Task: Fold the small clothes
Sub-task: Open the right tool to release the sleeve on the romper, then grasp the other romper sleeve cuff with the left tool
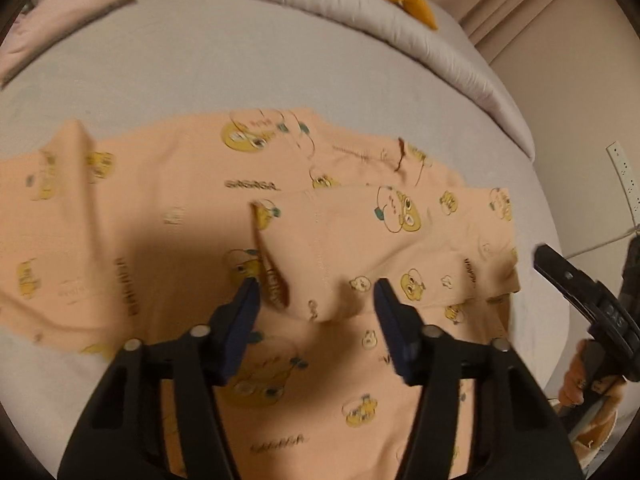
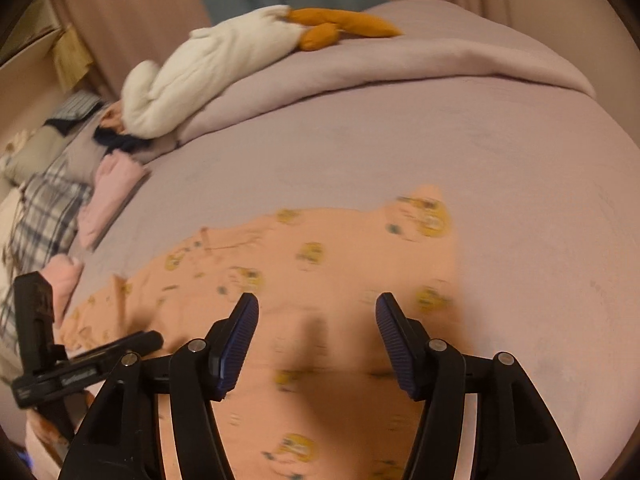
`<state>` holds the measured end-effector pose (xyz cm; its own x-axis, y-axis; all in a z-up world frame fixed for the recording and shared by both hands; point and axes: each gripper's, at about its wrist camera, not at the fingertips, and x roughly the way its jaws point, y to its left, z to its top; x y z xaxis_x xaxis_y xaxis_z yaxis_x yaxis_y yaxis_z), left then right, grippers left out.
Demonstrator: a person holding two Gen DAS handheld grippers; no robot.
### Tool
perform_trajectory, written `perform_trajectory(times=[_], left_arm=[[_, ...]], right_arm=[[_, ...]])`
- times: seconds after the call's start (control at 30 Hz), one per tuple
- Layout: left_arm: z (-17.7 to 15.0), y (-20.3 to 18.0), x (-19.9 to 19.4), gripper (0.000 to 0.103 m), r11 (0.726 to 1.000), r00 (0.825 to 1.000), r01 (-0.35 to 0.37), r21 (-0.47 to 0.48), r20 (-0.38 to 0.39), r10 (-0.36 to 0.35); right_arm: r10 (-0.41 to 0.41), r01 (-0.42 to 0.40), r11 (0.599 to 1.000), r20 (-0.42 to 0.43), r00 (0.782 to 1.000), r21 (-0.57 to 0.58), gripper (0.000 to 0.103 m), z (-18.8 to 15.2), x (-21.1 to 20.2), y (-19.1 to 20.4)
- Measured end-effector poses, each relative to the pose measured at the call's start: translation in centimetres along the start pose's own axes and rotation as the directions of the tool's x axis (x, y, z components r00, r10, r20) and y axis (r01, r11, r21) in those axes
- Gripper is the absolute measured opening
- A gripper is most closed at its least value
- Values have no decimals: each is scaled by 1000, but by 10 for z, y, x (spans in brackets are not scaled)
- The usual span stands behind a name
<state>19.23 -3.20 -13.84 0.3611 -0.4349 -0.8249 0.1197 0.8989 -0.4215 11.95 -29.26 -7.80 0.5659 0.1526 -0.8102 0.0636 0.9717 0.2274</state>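
A peach garment (image 1: pixel 168 208) printed with yellow cartoon figures lies spread on the lilac bed sheet (image 1: pixel 200 72). One part of it is folded over and forms a raised flap (image 1: pixel 360 240). My left gripper (image 1: pixel 316 292) points down at this flap. The flap's rounded end sits between the blue pads (image 1: pixel 244 312), with a gap on each side, so the jaws stand open. My right gripper (image 2: pixel 317 304) hovers open over the garment (image 2: pixel 320 264) near its right edge, nothing between its fingers. Each gripper shows at the side of the other's view: the right gripper (image 1: pixel 580 300) and the left gripper (image 2: pixel 80 360).
A rolled lilac duvet (image 2: pixel 400 64) lies along the far side of the bed, with a white plush goose (image 2: pixel 208 68) with orange feet on it. Folded pink clothes (image 2: pixel 112 196) and a plaid pillow (image 2: pixel 44 216) lie at the left. A power strip (image 1: pixel 624 176) hangs on the wall.
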Motion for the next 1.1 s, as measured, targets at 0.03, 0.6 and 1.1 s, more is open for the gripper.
perform_trajectory(times=[0.03,0.6,1.1], left_arm=[[1,1,6,40,1000,1000,2,-6,-11,-2],[30,4,-59,4,998,976,-58,-17,208,60],[29,60,-31,5,976,966,-208,-62,143,215]], right_arm=[[-13,13,1000,-1,1000,12,61,-1,0,-6],[-98,95,992,33,995,89,61,1,-1,-38],[-101,103,992,-29,994,68,61,-1,30,-31]])
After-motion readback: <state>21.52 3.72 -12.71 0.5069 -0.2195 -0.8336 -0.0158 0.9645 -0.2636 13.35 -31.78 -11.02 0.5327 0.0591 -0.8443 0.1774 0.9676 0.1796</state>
